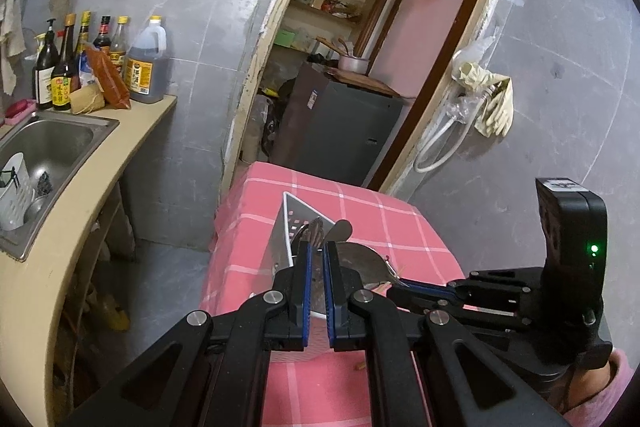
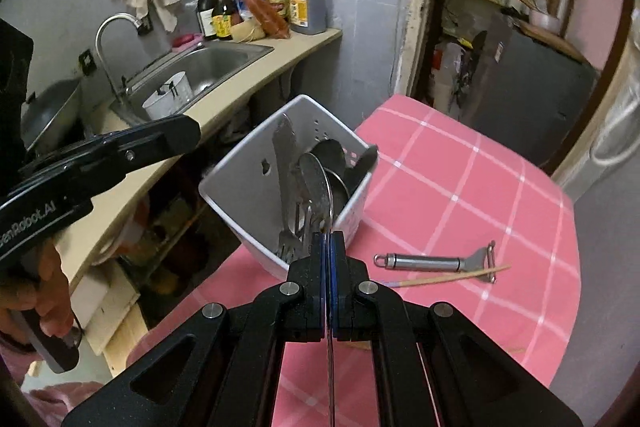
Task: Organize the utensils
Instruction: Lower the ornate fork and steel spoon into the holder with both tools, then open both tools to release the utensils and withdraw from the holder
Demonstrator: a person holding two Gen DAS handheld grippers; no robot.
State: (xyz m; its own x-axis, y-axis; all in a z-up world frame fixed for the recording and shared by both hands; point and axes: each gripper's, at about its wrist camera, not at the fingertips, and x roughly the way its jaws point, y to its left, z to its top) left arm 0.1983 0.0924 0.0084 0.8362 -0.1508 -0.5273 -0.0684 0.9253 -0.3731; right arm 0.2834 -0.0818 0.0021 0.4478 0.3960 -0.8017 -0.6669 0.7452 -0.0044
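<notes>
Right wrist view is showing the right tool [image 2: 327, 241] pinching a thin metal utensil edge-on between its blue-padded fingers, its blade or handle running down the middle of the frame and its upper end reaching into the white utensil holder [image 2: 240, 179]. That holder is leaning tilted at the near-left edge of the pink checked tabletop [image 2: 460, 187], and spoons [image 2: 320, 179], a fork [image 2: 286, 243] and other steel pieces are crowding inside it. A steel peeler [image 2: 436, 262] and a single wooden chopstick [image 2: 452, 277] are lying just beside each other on the cloth, to the right of the holder. The left tool [image 2: 192, 133] is reaching in from the left, its side reading "GenRobot.AI" only in part. Left wrist view is showing the left tool [image 1: 318, 251] with its fingers set narrowly apart around the holder's [image 1: 286, 227] near wall; whether they are gripping it I cannot tell. Bottles [image 2: 256, 3] with yellow labels are standing on the counter past the sink [image 2: 208, 67], their print too small to read.
</notes>
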